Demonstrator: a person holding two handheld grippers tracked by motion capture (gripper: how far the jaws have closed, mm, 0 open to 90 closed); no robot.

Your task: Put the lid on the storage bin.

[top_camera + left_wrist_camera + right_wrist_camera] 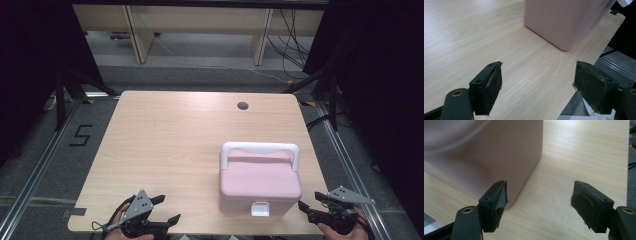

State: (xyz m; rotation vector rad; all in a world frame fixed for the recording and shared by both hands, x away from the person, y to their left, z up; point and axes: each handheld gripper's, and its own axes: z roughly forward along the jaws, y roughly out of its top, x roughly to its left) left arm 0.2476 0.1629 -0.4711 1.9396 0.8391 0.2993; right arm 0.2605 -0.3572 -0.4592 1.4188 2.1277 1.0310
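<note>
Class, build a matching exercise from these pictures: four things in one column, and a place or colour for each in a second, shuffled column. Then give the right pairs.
Things
1. pink box
2. box handle
3. left gripper
4. round hole

Places or colours
A. white, arching over the lid
B. table's near left corner, jaws open
C. far part of the table top
D. near right part of the table, latch facing the person

Pairs: 1-D, 2-A, 3-B, 4-C
</note>
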